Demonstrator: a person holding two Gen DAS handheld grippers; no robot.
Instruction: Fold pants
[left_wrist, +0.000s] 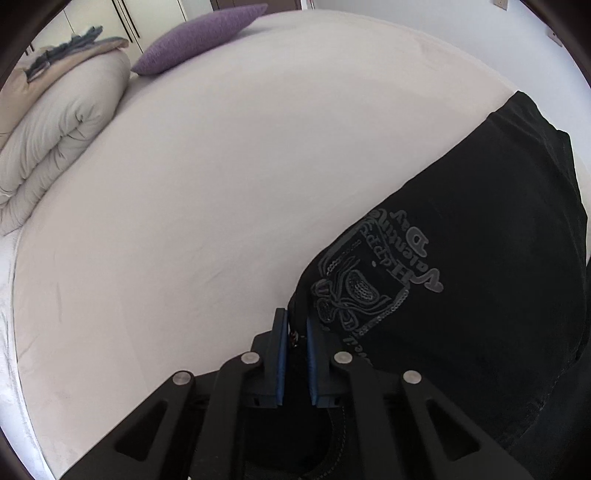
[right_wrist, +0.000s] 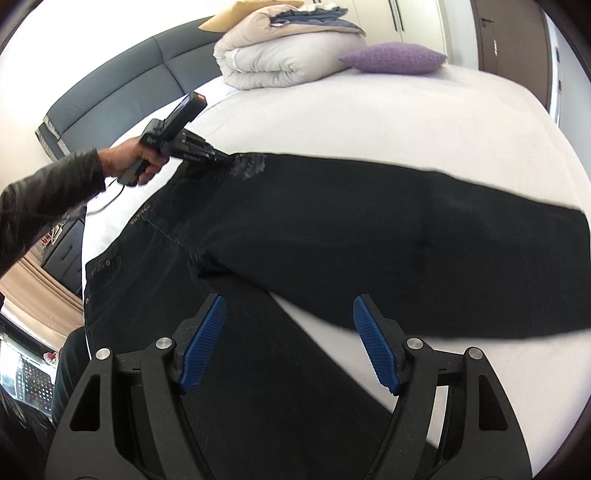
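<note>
Pants (right_wrist: 332, 229) lie spread flat on the bed (right_wrist: 406, 110), legs splayed apart, waistband toward the bed's near-left edge. No fold made yet, by my judgement; the whole job remains.

Left tongs (left_wrist: 294, 334): blue pads nearly together, pinching the black fabric at the waist edge beside the grey printed emblem (left_wrist: 373, 273). Right tongs (right_wrist: 290, 339): pads wide apart, hovering over the nearer leg, gripping nothing.

Material: black denim, matte, heavy-looking, stitched seams, rivets at the pocket. Sheet is pale and smooth. Rolled quilted duvet (right_wrist: 280, 62) and purple knit cushion (right_wrist: 391, 59) sit at the bed's far end, well apart from the pants.
</note>
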